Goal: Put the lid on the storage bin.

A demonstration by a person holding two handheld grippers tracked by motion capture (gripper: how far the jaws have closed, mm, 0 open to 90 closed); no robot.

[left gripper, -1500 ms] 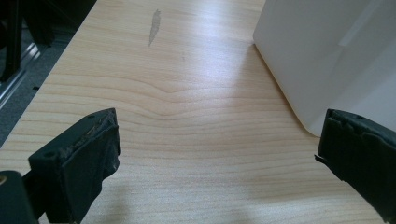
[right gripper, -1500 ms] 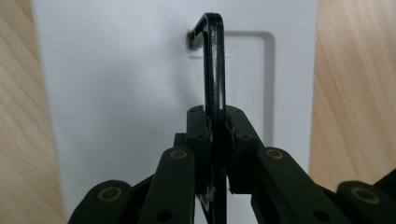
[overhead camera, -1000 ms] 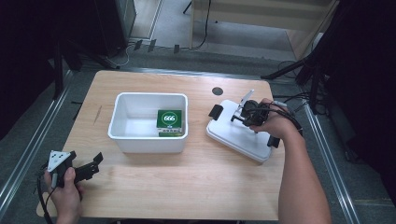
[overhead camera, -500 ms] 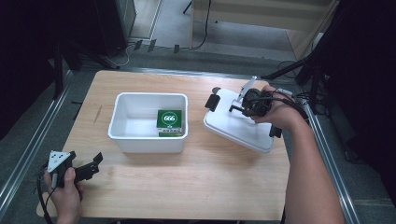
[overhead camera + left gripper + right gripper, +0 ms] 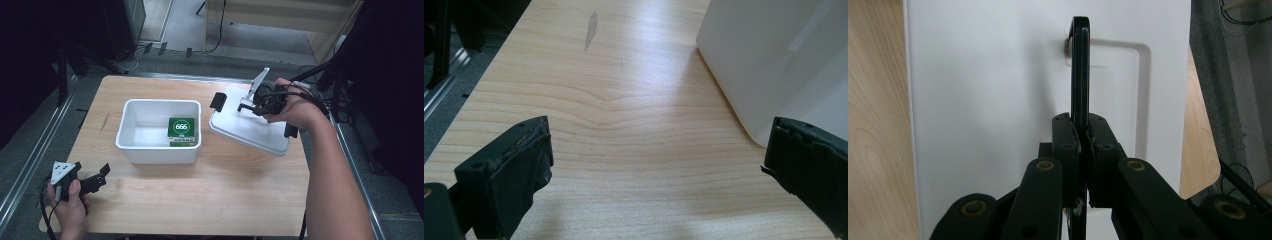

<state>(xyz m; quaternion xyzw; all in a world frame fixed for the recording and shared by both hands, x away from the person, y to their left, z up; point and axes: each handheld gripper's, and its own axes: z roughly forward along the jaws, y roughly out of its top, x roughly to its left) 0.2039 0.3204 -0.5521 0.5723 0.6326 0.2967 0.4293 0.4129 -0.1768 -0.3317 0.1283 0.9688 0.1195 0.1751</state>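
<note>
The right gripper (image 5: 248, 106) is clenched on the black handle (image 5: 1079, 70) of the white lid (image 5: 250, 129), held tilted above the table's (image 5: 200, 210) right side, its far clip hidden by the hand. Left gripper (image 5: 95, 180) rests released (nothing between). The white bin (image 5: 150, 150) holds a green box (image 5: 181, 127).

The table (image 5: 200, 200) is pale wood with a wavy grain and 1 grey smudge near its left side; the bin (image 5: 135, 145) is plain white; the box (image 5: 181, 127) in it is green with "666" in a white ring; the lid (image 5: 250, 132) is white with a black handle (image 5: 1079, 65) and black clips; both grippers, left (image 5: 654, 165) and right (image 5: 1082, 140), have black jaws.
</note>
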